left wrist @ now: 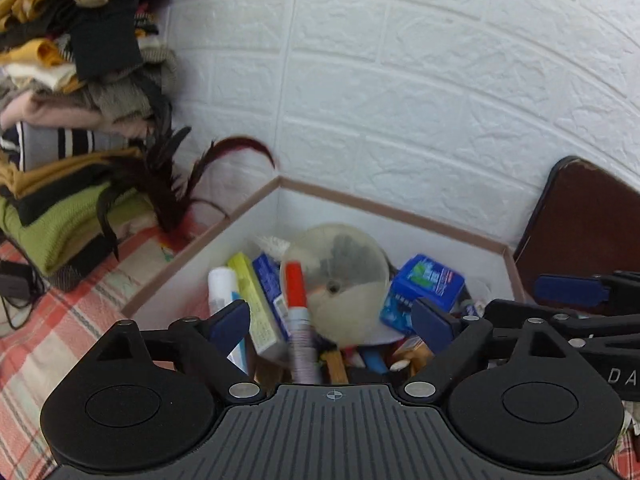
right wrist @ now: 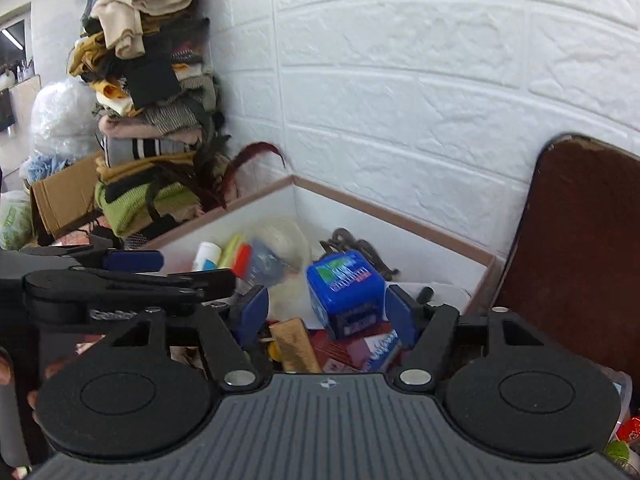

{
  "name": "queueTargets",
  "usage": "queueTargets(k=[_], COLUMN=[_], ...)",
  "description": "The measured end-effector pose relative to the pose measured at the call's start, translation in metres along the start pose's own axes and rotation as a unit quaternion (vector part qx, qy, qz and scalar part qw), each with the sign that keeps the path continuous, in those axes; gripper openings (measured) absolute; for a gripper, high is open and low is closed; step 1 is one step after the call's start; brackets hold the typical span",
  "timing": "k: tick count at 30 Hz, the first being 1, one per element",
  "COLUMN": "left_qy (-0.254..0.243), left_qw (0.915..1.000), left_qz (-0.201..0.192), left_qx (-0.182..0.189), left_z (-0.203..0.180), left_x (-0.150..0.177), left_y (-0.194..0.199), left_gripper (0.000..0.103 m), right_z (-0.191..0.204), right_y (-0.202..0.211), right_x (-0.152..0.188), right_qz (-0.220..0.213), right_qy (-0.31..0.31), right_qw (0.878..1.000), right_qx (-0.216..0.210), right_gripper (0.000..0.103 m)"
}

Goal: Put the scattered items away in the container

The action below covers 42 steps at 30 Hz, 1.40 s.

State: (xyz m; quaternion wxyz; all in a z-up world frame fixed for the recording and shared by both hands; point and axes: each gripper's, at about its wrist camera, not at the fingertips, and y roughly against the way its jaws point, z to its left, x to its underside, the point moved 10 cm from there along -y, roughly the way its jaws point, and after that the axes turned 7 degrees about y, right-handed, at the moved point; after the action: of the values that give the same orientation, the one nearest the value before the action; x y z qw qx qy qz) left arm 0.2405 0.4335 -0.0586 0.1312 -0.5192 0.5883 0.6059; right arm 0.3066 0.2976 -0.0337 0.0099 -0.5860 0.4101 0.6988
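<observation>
A white container (left wrist: 180, 256) with a brown rim stands in the wall corner, holding many small items. My left gripper (left wrist: 328, 310) hovers open over it. A red-capped bottle (left wrist: 297, 294) lies blurred between its fingers, touching neither. Beside the bottle are a translucent round lid (left wrist: 344, 276), a yellow box (left wrist: 252, 292) and a white tube (left wrist: 222, 286). My right gripper (right wrist: 326, 294) is open over the container's right part. A blue box (right wrist: 344, 292) sits between its pads, tilted on other packets. A gold bar-shaped packet (right wrist: 294, 342) lies below it.
A tall stack of folded clothes (right wrist: 152, 120) with dark feathers (left wrist: 168, 184) stands left of the container. A brown board (right wrist: 580, 260) leans on the white brick wall at the right. A checked cloth (left wrist: 52, 332) covers the surface. A cardboard box (right wrist: 60, 196) is at far left.
</observation>
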Motion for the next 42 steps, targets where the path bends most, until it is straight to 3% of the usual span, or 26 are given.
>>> queueTargets(k=[8,16,26,42], left_qy=[-0.030,-0.068,-0.077,-0.116], left_qw=[0.9994,0.9968,0.9961,0.9922], left_qz=[0.013,-0.021,-0.004,-0.007], left_qx=[-0.013,-0.035,-0.044,-0.046], left_z=[-0.005,-0.016,-0.024,-0.043], left_x=[0.013,0.004,0.021,0.046], left_y=[0.003,0.043,0.082,0.108], left_gripper=[0.097,0.103,0.103,0.103], right_z=[0.005,0.008,0.023,0.032], right_y=[0.004,0.040,0.080,0.107], right_x=[0.015,0.009,0.039,0.073], right_qz=[0.017,0.003,0.047,0.079], right_qy=[0.009,0.021,0.113,0.126], right_qw=[1.000,1.000,0.992,0.988], right_qx=[-0.004,0.007,0.035,0.043], right_gripper=[0.085,0.103,0.103,0.103])
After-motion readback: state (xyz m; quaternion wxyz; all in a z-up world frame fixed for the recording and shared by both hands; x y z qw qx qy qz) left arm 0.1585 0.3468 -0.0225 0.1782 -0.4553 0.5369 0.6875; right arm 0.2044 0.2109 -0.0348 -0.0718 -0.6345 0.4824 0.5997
